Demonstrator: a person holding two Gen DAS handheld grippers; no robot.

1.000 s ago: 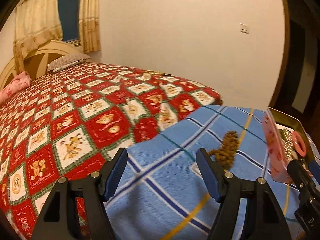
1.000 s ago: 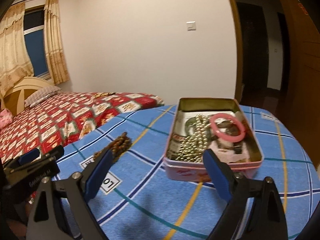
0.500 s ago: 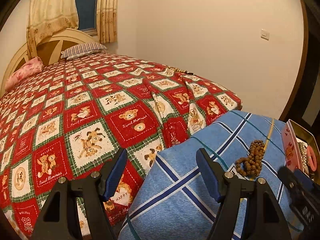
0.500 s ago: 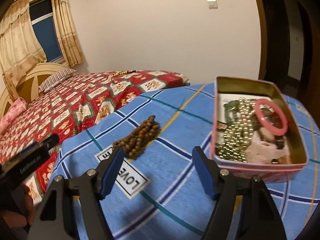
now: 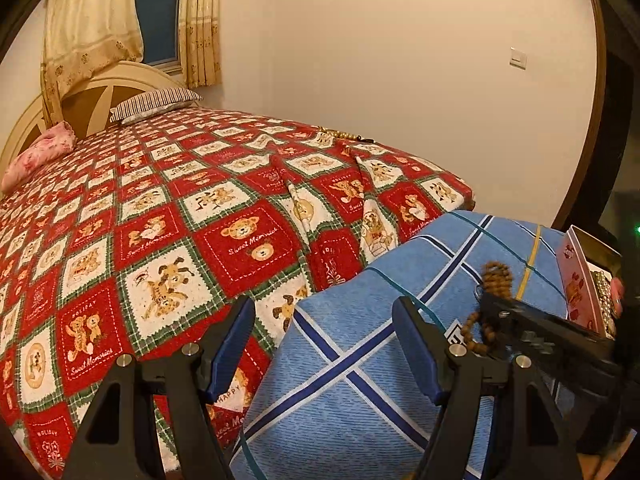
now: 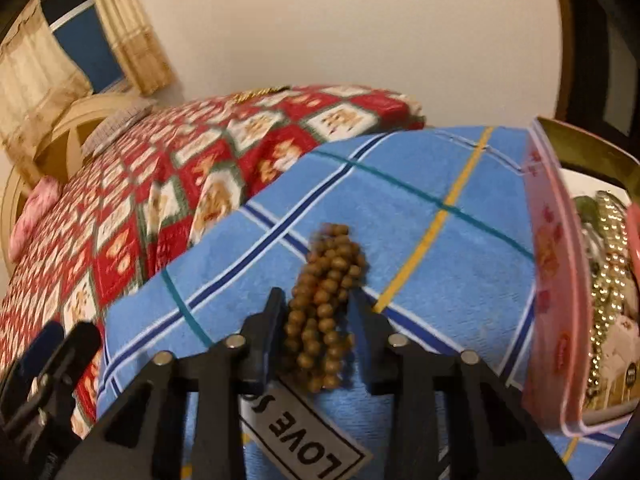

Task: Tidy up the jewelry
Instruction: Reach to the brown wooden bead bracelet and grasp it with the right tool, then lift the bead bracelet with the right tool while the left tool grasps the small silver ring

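- The beads (image 6: 326,304) lay bunched on the blue cloth (image 6: 420,240), just left of the tin (image 6: 548,272).
- The right gripper (image 6: 316,312) was closing around them, beads between its jaws; whether the pads pressed yet was unclear.
- The left gripper (image 5: 324,340) stood wide and empty.
- The tin already held a gold chain (image 6: 608,256) and other pieces.
- Judged left: lift the beads into the tin.

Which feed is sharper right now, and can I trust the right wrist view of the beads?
Left wrist: crisp, warm indoor light, fisheye bend at the edges, left tool open and empty. Right wrist: motion-smeared throughout, bedspread pattern soft, yet the wooden bead strand reads clearly between the closing jaws of the right tool.
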